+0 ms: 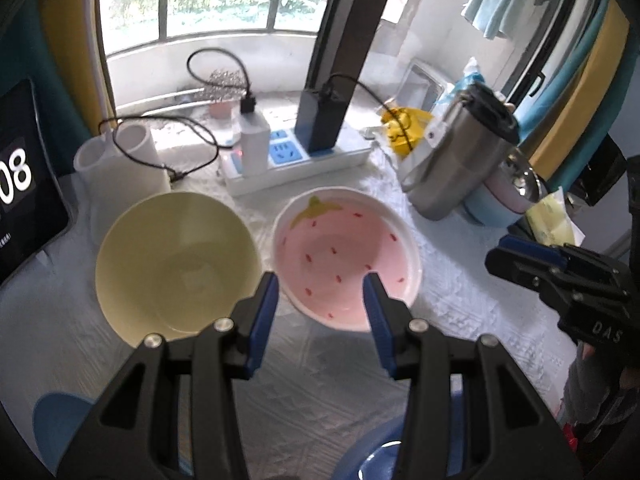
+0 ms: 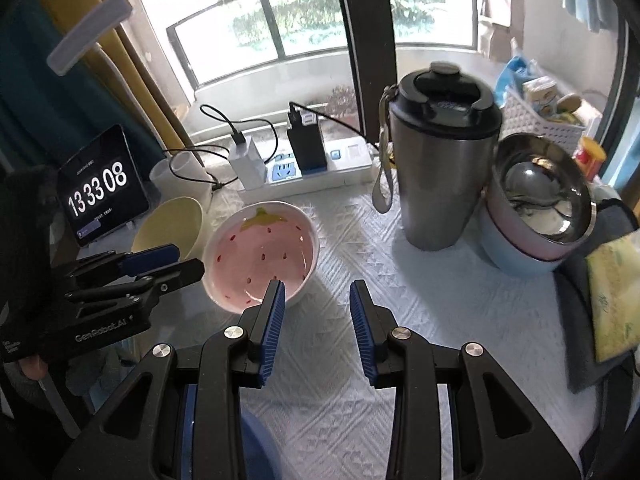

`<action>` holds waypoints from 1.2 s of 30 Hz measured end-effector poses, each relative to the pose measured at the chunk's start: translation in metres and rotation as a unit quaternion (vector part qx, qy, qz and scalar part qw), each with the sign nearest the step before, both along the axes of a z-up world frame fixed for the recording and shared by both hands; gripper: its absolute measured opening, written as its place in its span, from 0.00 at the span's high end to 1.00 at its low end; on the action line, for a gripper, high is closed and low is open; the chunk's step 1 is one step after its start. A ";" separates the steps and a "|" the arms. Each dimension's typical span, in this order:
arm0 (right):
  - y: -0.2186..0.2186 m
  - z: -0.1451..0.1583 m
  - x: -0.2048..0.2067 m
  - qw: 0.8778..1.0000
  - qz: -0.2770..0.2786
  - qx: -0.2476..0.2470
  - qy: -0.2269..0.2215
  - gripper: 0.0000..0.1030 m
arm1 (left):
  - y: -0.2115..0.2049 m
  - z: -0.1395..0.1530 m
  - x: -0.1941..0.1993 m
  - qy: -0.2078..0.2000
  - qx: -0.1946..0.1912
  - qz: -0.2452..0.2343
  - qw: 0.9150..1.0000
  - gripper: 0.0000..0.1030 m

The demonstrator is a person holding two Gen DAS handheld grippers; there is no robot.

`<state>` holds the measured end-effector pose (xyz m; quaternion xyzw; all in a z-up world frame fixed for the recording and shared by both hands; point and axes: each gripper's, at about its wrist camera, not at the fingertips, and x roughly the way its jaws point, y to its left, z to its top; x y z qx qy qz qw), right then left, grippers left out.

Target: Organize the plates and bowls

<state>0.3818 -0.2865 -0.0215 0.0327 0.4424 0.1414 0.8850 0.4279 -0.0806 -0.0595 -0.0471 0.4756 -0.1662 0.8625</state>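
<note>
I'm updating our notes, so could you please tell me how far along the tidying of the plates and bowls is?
Little looks done: the yellow bowl and the strawberry bowl sit apart on the white cloth, unstacked. Nothing is in hand; the left gripper and the right gripper are both open and empty, near the strawberry bowl. The steel bowl already sits nested in pastel bowls at the right. A blue dish near the cameras also waits.

Yellow bowl (image 1: pixel 176 264) beside pink strawberry bowl (image 1: pixel 346 256) — both upright, empty.
</note>
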 end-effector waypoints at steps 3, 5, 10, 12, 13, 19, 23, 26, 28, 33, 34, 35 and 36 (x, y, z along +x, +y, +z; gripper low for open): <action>0.001 -0.009 0.014 1.000 0.004 0.006 0.018 0.66 | 0.004 -0.009 0.008 0.019 -0.009 -0.003 1.000 0.56; 0.001 -0.016 0.023 1.000 0.004 0.009 0.028 0.66 | 0.006 -0.013 0.011 0.025 -0.016 -0.004 1.000 0.56; 0.002 -0.034 0.041 0.999 0.001 0.014 0.051 0.66 | 0.005 -0.016 0.015 0.032 -0.022 -0.011 0.999 0.56; 0.004 -0.041 0.045 0.998 0.004 0.015 0.058 0.66 | 0.006 -0.019 0.019 0.043 -0.032 -0.013 0.998 0.56; 0.005 -0.044 0.047 0.998 0.006 0.014 0.060 0.66 | 0.007 -0.021 0.021 0.047 -0.035 -0.012 0.998 0.56; 0.010 -0.053 0.054 0.997 0.017 0.013 0.068 0.66 | 0.006 -0.021 0.022 0.041 -0.030 -0.013 0.999 0.56; 0.014 -0.060 0.059 0.997 0.020 0.013 0.074 0.66 | 0.003 -0.021 0.021 0.035 -0.020 -0.014 0.999 0.56; 0.016 -0.069 0.063 0.996 0.020 0.010 0.084 0.66 | 0.001 -0.022 0.021 0.031 -0.015 -0.016 0.999 0.56; 0.015 -0.073 0.065 0.996 0.021 0.016 0.086 0.66 | 0.000 -0.022 0.022 0.027 -0.012 -0.019 0.999 0.56; 0.014 -0.081 0.071 0.996 0.018 0.018 0.091 0.66 | 0.000 -0.023 0.026 0.025 -0.013 -0.024 0.999 0.56; 0.014 -0.085 0.072 0.995 0.013 0.017 0.096 0.66 | 0.000 -0.023 0.026 0.025 -0.013 -0.025 0.999 0.56; 0.013 -0.088 0.073 0.995 0.011 0.015 0.098 0.66 | 0.000 -0.023 0.027 0.024 -0.013 -0.025 0.999 0.56; 0.013 -0.091 0.073 0.995 0.006 0.012 0.100 0.66 | -0.001 -0.023 0.027 0.021 -0.010 -0.026 0.999 0.56</action>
